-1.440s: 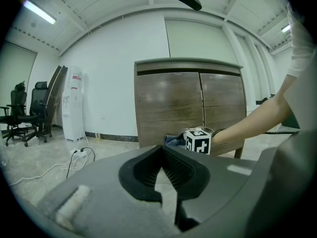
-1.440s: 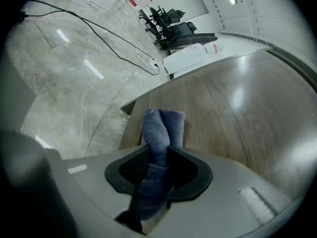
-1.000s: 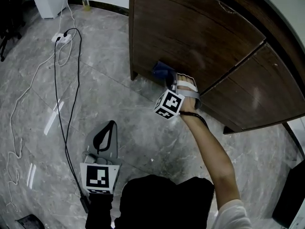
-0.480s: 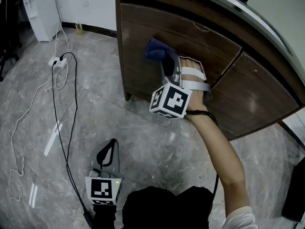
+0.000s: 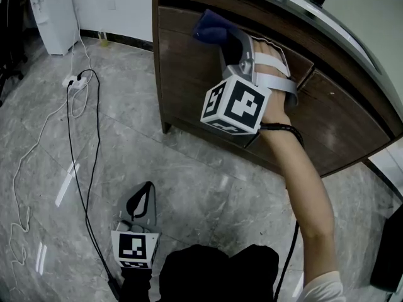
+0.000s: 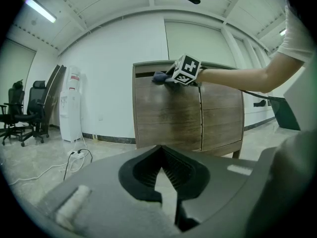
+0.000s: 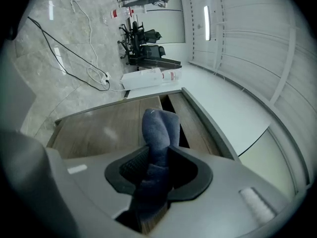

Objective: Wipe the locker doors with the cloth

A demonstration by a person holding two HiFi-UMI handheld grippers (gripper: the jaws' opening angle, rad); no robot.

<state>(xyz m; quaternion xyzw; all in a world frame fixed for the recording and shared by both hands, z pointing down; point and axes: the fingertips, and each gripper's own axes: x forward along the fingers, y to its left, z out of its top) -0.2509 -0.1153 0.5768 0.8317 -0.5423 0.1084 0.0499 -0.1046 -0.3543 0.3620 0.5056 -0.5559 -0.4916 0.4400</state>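
Cloth (image 5: 211, 27) gripped in my right tongs (image 7: 159, 155) wipes door (image 5: 189, 74) top at 12 o'clock; next probably sweep down; left tongs (image 6: 161, 152) closed, empty

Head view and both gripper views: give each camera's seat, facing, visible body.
Head view: on the head, steeply down at locker; right forearm, right gripper, left gripper show.
Left gripper view: on left gripper, level toward locker; right forearm shows.
Right gripper view: on right gripper, along locker front; cloth in its jaws.
Shared: all show locker and cloth.
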